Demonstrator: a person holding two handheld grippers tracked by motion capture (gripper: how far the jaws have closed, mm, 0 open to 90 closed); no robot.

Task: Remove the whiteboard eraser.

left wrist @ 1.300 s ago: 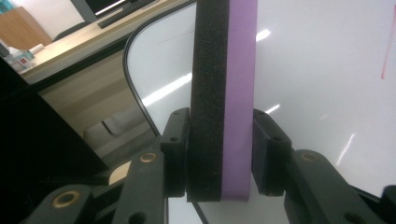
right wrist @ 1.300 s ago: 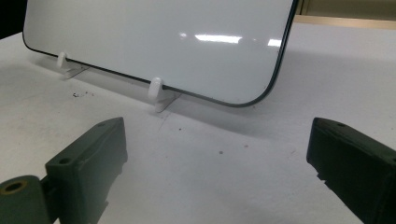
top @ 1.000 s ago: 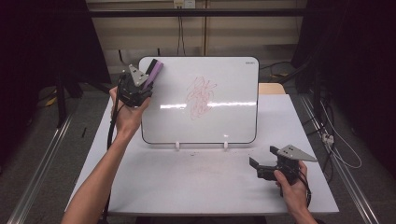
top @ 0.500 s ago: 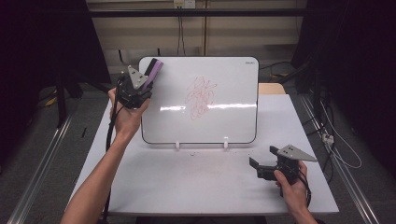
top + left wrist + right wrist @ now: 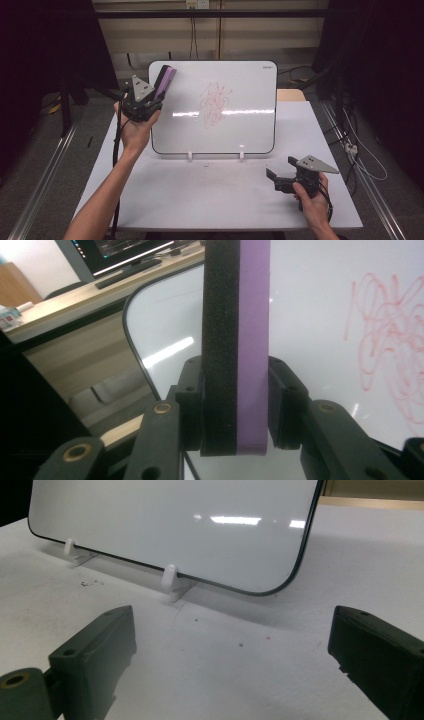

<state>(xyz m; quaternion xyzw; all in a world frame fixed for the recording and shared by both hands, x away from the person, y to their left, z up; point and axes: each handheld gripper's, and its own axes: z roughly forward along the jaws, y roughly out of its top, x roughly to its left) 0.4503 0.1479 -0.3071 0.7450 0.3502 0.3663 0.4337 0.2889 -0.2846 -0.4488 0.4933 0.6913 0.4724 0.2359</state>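
A whiteboard (image 5: 240,130) stands tilted on small white feet at the middle of the table, with a red scribble (image 5: 215,102) near its centre. My left gripper (image 5: 150,100) is raised at the board's upper left corner, shut on a purple and black eraser (image 5: 165,81) that points up against the board. In the left gripper view the eraser (image 5: 237,340) stands upright between the jaws, with the scribble (image 5: 387,340) off to the right. My right gripper (image 5: 274,180) rests low at the front right of the table, open, nothing between its jaws (image 5: 235,650).
The white table (image 5: 200,195) carries small dark specks in front of the board. The board's feet (image 5: 170,582) stand just ahead of the right gripper. A wooden block (image 5: 290,95) lies behind the board at the right. Dark floor and metal rails flank the table.
The left gripper and eraser have barely shifted at the board's upper left corner. The right gripper has not moved.
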